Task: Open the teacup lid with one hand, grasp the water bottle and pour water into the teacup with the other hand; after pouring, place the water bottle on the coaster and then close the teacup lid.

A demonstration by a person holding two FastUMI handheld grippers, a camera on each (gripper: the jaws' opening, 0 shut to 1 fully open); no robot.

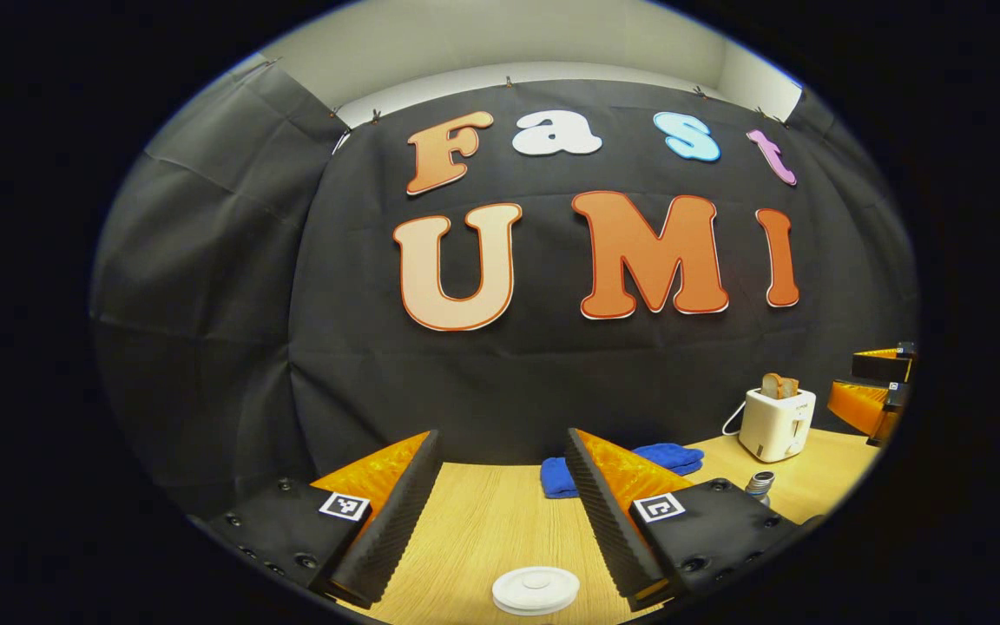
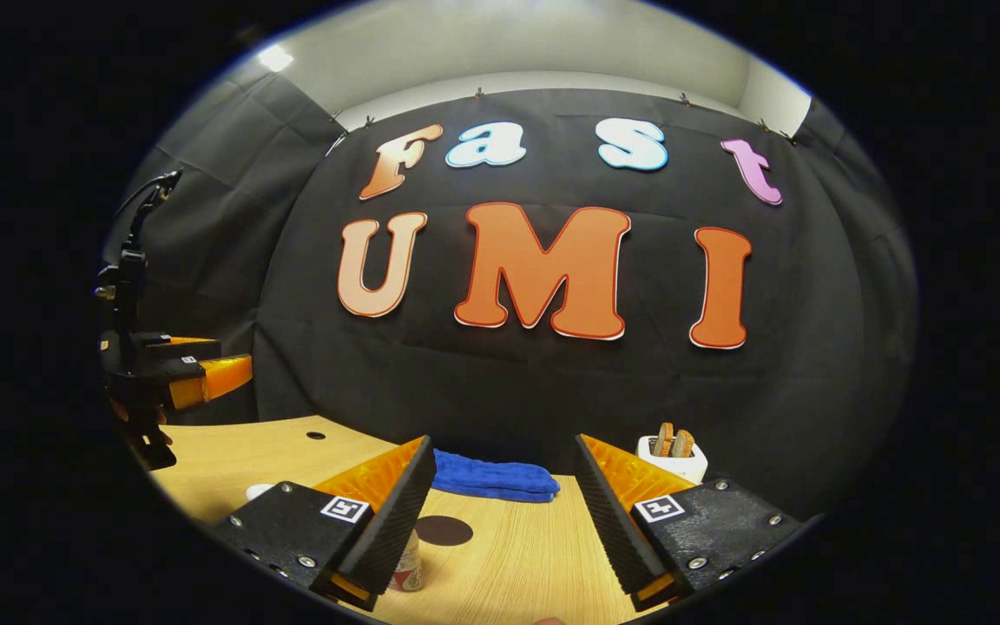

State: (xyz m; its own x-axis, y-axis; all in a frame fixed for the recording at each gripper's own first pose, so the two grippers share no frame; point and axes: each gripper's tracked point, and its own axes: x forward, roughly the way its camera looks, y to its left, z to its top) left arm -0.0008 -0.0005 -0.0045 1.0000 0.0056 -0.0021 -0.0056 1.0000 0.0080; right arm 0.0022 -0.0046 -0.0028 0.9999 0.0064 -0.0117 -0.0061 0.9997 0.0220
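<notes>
Your left gripper (image 1: pixel 500 512) hung with fingers apart, the white teacup lid (image 1: pixel 536 590) centred just below them, lined up for lifting, I judge. Your right gripper (image 2: pixel 500 521) was equally spread, the water bottle (image 2: pixel 407 569) tucked behind its left finger and the dark coaster (image 2: pixel 444 529) just ahead. Beyond lay a blue cloth (image 2: pixel 491 477) and toaster (image 1: pixel 778 421), neither blocking you.

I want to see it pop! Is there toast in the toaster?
In: bread slices stick up from the white toaster's slots.
</notes>
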